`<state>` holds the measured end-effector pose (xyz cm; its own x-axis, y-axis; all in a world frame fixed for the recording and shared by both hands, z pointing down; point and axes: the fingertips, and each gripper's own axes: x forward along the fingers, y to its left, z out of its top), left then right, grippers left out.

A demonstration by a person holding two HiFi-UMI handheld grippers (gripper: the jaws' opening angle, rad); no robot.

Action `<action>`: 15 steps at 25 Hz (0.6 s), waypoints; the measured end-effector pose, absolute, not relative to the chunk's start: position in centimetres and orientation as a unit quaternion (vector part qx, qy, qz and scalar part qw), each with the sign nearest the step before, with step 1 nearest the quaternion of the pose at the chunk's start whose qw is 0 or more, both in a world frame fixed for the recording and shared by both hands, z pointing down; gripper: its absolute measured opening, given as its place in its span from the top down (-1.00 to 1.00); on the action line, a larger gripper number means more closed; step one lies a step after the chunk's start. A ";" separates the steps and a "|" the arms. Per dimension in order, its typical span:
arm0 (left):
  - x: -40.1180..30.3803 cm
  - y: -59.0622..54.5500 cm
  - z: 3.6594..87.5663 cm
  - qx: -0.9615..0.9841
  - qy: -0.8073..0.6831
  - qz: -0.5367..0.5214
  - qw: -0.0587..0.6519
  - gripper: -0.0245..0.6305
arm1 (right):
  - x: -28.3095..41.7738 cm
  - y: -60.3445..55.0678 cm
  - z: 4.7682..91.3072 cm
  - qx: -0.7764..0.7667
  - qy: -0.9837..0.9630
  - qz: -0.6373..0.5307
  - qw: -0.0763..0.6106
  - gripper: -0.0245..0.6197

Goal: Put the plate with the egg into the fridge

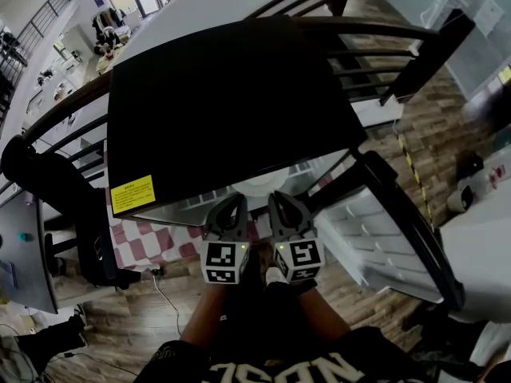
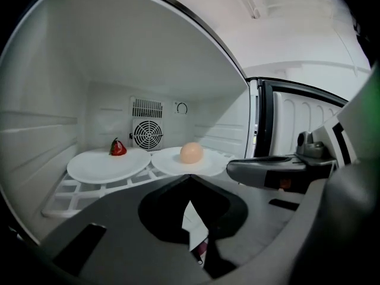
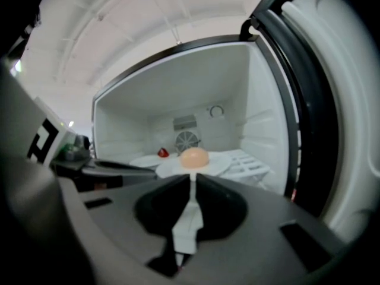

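The small fridge stands open, with its door swung to the right. On its white wire shelf a white plate carries the tan egg. A second white plate with a strawberry lies to its left. My left gripper is shut and empty, just short of the egg plate's near rim. My right gripper points at the egg, with only a thin slit between its jaws and its tips at that plate's rim. I see nothing pinched. In the head view both grippers sit side by side at the fridge mouth.
A round fan grille sits on the fridge's back wall. The door's inner shelves stand close on the right. A yellow label marks the black top's front left corner. A checkered mat lies on the wooden floor to the left.
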<state>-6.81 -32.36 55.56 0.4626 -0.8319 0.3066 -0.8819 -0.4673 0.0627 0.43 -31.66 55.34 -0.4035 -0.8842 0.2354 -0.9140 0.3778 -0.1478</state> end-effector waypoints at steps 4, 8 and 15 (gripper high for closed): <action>-6.4 -33.1 55.6 0.848 -0.504 0.125 0.112 0.86 | 0.5 -32.3 55.6 0.548 -0.824 0.134 0.058 0.79; -6.4 -33.8 55.5 0.846 -0.504 0.127 0.118 0.86 | 0.5 -32.9 55.7 0.551 -0.821 0.139 0.056 0.79; -6.2 -35.0 55.4 0.843 -0.503 0.138 0.129 0.86 | 0.5 -33.9 55.8 0.557 -0.815 0.148 0.048 0.79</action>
